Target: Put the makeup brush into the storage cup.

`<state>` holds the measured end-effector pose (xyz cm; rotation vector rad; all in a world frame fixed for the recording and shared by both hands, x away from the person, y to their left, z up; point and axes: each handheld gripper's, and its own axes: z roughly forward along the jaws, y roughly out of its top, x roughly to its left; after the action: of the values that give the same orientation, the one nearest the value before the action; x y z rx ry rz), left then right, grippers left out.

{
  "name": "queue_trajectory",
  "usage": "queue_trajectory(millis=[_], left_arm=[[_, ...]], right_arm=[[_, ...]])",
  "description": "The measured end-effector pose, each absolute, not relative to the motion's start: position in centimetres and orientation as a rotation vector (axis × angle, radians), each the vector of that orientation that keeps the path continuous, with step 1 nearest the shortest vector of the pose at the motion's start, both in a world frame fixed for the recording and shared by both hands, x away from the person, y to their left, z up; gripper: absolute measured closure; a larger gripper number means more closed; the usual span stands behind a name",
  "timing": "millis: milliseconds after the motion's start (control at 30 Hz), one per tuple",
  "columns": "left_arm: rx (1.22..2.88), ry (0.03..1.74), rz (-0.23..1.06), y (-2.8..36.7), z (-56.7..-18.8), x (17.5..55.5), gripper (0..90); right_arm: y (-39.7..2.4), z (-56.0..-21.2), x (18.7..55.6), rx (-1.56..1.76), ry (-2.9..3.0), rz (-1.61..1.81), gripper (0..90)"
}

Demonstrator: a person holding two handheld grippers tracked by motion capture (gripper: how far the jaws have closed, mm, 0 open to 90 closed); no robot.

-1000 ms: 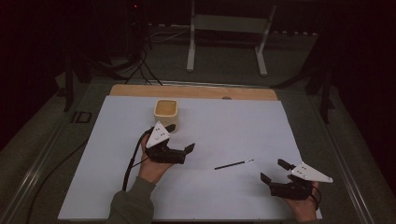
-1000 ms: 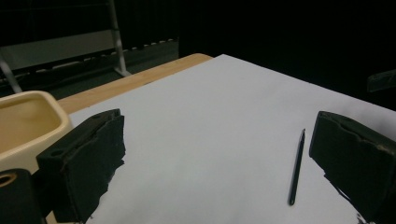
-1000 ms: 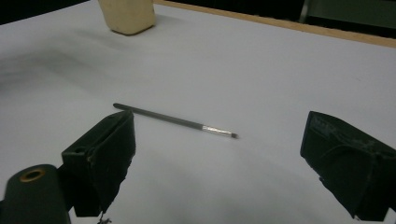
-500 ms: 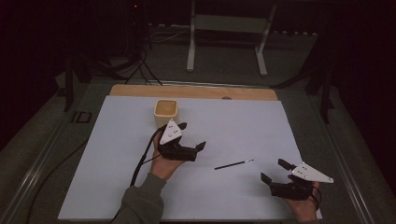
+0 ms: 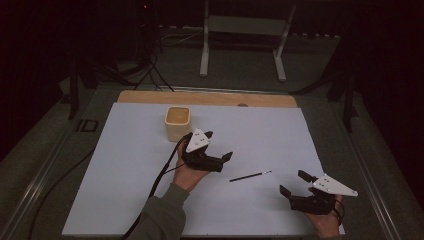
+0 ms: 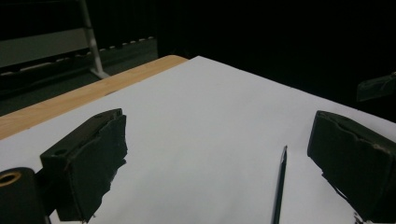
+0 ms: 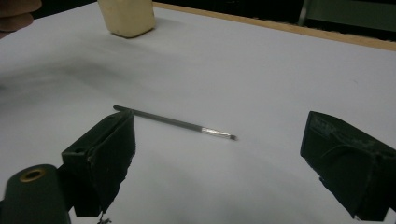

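A thin dark brush (image 5: 250, 176) lies flat on the white sheet (image 5: 125, 165), right of centre; it shows as brush (image 7: 175, 122) ahead of my right jaws and brush (image 6: 279, 186) low between my left jaws. My left gripper (image 5: 218, 146) hovers open just left of the brush, below a cream cup (image 5: 177, 122). My right gripper (image 5: 295, 183) is open near the sheet's front right corner, with nothing between its fingers. Both pairs of jaws stand wide apart.
The cream cup (image 7: 126, 16) stands at the back left of the sheet. A wooden board edge (image 5: 207, 97) runs along the far side. A metal stand (image 5: 245, 35) and cables sit on the dark floor beyond. A black cable (image 5: 160, 175) trails from the left gripper.
My left gripper has moved right and forward across the sheet, closer to the brush. The right gripper and the brush have stayed put.
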<state>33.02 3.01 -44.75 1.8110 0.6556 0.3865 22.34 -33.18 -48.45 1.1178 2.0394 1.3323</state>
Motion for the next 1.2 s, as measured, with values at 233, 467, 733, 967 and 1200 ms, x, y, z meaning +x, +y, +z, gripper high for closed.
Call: queue_trajectory(millis=[233, 467, 733, 967, 1200], left_arm=[[1.827, 0.65, 0.369, 1.3, -45.3, 33.4, 6.0], [1.85, 0.639, 0.347, -0.3, -45.9, 33.6, 6.4], [1.891, 0.626, 0.322, -1.5, -46.7, 33.7, 7.0], [1.939, 0.616, 0.308, -1.9, -47.6, 33.7, 7.1], [2.01, 0.586, 0.253, -2.5, -48.8, 33.6, 11.3]], right_arm=[[-33.2, -48.4, 22.3, 1.116, 2.033, 1.337, 10.3], [-33.2, -48.4, 22.3, 1.116, 2.033, 1.338, 10.3], [-33.2, -48.4, 22.2, 1.117, 2.033, 1.338, 10.3], [-33.2, -48.4, 22.2, 1.115, 2.034, 1.338, 10.4], [-33.2, -48.4, 22.3, 1.113, 2.036, 1.339, 10.3]])
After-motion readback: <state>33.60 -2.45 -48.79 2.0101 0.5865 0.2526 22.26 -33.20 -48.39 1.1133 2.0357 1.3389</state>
